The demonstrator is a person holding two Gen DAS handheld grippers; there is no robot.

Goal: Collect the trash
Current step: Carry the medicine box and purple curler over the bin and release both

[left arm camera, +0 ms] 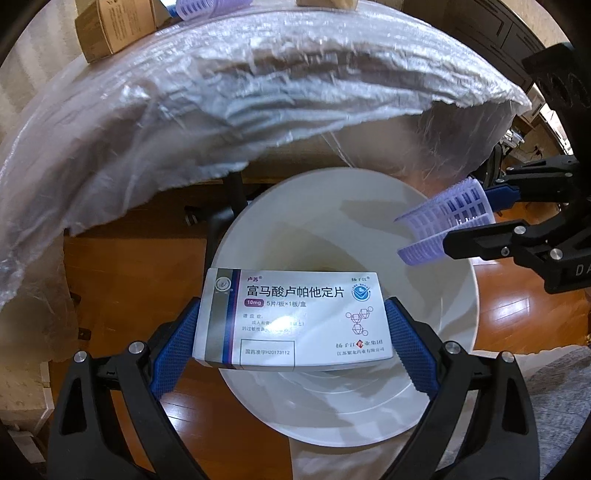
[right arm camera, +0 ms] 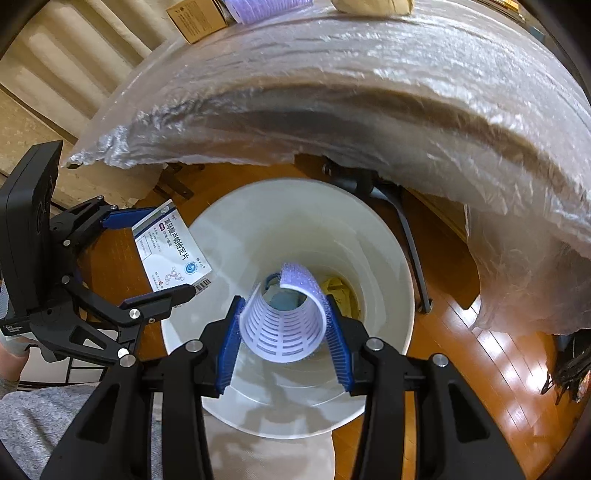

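My left gripper (left arm camera: 293, 325) is shut on a white medicine box (left arm camera: 293, 317) with Chinese print and holds it over the near rim of a white trash bin (left arm camera: 454, 332). My right gripper (right arm camera: 284, 317) is shut on a purple plastic hair roller (right arm camera: 282, 325) and holds it above the bin's opening (right arm camera: 391, 266). The right gripper and roller (left arm camera: 447, 225) show at the right in the left wrist view. The left gripper with the box (right arm camera: 171, 251) shows at the left in the right wrist view. Some trash (right arm camera: 338, 288) lies at the bin's bottom.
A table edge covered in clear plastic wrap (left arm camera: 221, 92) overhangs the bin. On the table are a brown cardboard box (left arm camera: 114, 26) and another purple roller (left arm camera: 207, 7). Black table legs (right arm camera: 406, 229) stand on the wooden floor (right arm camera: 498, 362) behind the bin.
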